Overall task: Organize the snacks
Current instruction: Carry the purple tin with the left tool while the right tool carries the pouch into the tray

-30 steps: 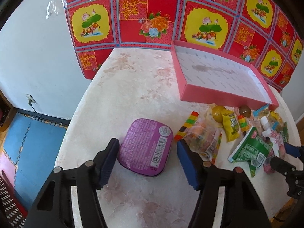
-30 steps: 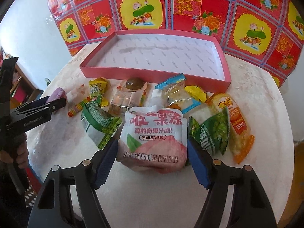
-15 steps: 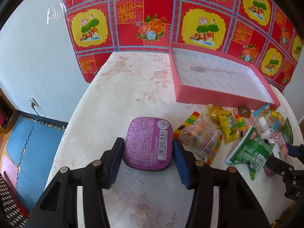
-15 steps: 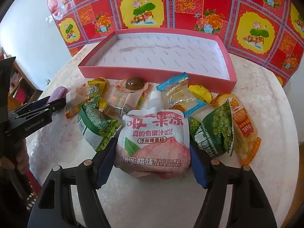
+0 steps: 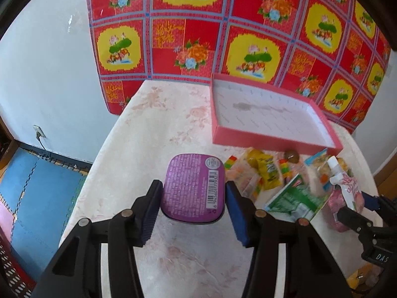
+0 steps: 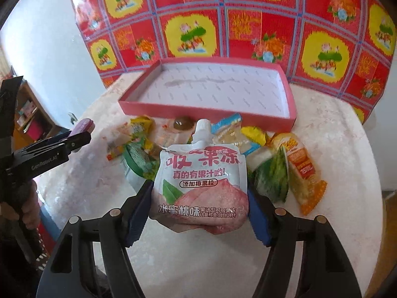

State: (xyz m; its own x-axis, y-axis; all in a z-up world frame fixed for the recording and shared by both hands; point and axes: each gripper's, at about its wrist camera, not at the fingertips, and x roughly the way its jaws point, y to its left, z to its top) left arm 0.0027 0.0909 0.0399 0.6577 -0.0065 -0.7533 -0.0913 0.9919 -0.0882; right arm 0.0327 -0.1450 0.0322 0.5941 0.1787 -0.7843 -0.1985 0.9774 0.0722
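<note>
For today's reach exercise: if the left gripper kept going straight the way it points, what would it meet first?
The left gripper holds the purple tin. Straight ahead lies bare table, then probably the patterned cloth; the pink box sits rightward.

**Tally on the table**

One purple tin [image 5: 193, 186]; one peach jelly pouch [image 6: 201, 186]; one pink tray [image 6: 206, 106]; two green pea packets [image 6: 273, 176] [image 6: 139, 159]; one orange snack bag [image 6: 302, 171]; one brown jelly cup [image 6: 183, 123]; remaining small wrappers overlap, count unclear.

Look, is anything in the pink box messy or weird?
Yes. The pink box holds no snacks, but its white floor has a long greyish smear near the back, like a stain or dried spill.
</note>
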